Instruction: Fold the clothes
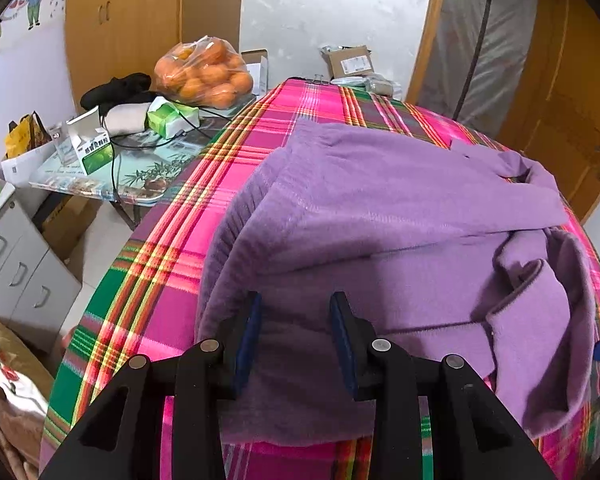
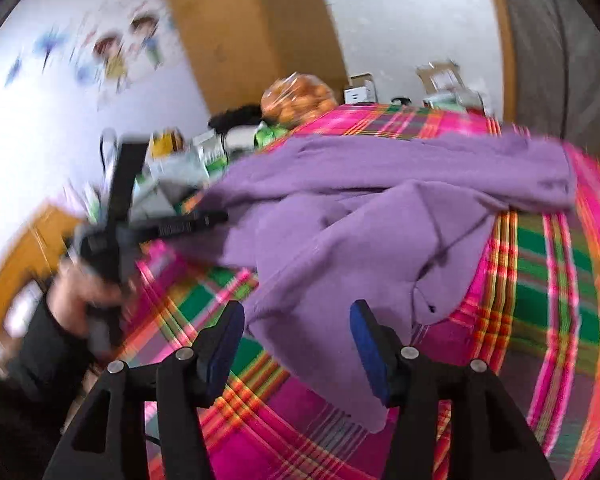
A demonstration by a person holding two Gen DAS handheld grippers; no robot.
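A purple fleece garment [image 1: 380, 208] [image 2: 380, 208] lies partly folded and rumpled on a table covered with a pink and green plaid cloth [image 1: 160, 280] [image 2: 540, 280]. My left gripper [image 1: 298, 320] hovers over the garment's near part. Its blue pads stand partly apart, and I see no fabric pinched between them. In the blurred right wrist view, a hand [image 2: 80, 296] holds that left gripper [image 2: 220, 216] at the garment's left edge. My right gripper [image 2: 300, 344] is open above the garment's near corner, and its pads do not press on the fabric.
A side table to the left holds a bag of oranges [image 1: 204, 76], cartons [image 1: 96, 148], dark clothing and a cable. Grey drawers [image 1: 16, 268] stand at the lower left. Cardboard boxes [image 1: 348, 60] sit past the table's far end, and a wooden door [image 1: 560, 100] is on the right.
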